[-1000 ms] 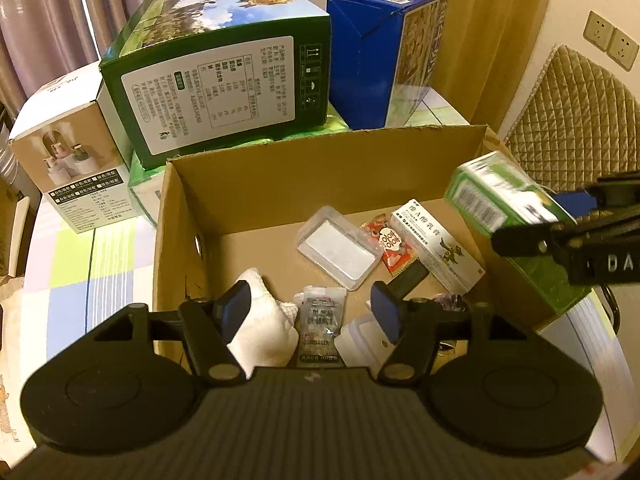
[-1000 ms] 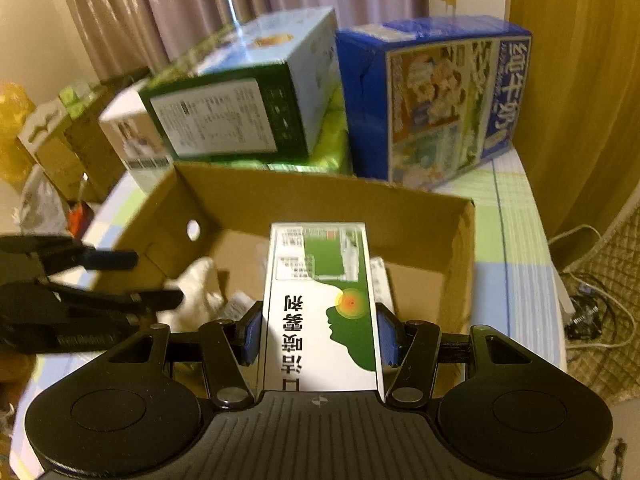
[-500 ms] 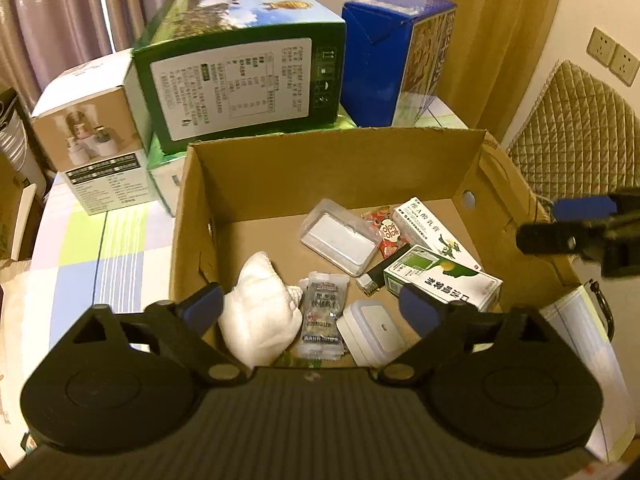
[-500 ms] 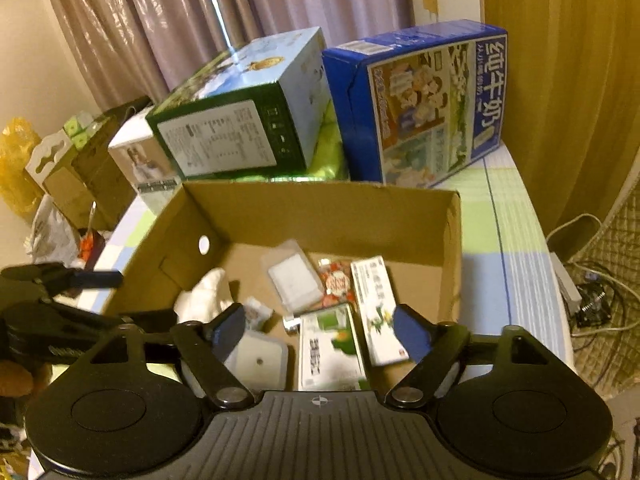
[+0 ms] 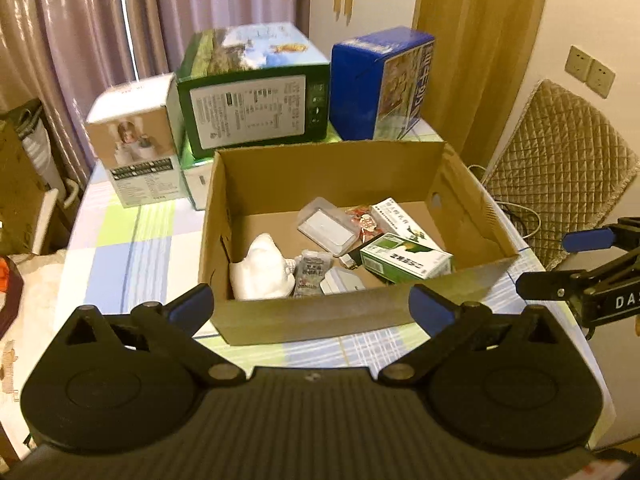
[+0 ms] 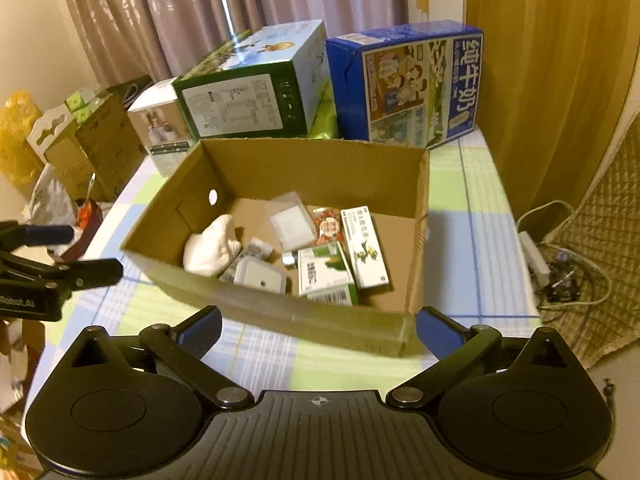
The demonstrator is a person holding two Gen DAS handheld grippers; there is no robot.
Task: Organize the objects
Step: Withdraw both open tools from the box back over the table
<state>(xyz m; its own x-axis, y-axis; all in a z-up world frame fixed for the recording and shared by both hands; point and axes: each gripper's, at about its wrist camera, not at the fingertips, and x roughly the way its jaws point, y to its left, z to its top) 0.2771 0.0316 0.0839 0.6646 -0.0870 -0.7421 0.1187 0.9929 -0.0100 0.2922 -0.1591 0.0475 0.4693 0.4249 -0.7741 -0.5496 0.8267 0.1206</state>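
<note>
The left gripper is wide open and holds nothing. The right gripper is wide open and empty too. Both hang just in front of the cardboard box, above the checked tablecloth.

Inside the box, just past the near wall, sit a soft white cloth, a small packet, a white plastic case and a green and white carton. Farther in lie a clear case, a red snack packet and a long white carton.

The cartons look light and stiff, so I would pinch them across the long flat sides. The cloth is squishy, so grab it in the middle. The clear case may be slippery.

Behind the box stand three big boxes.
</note>
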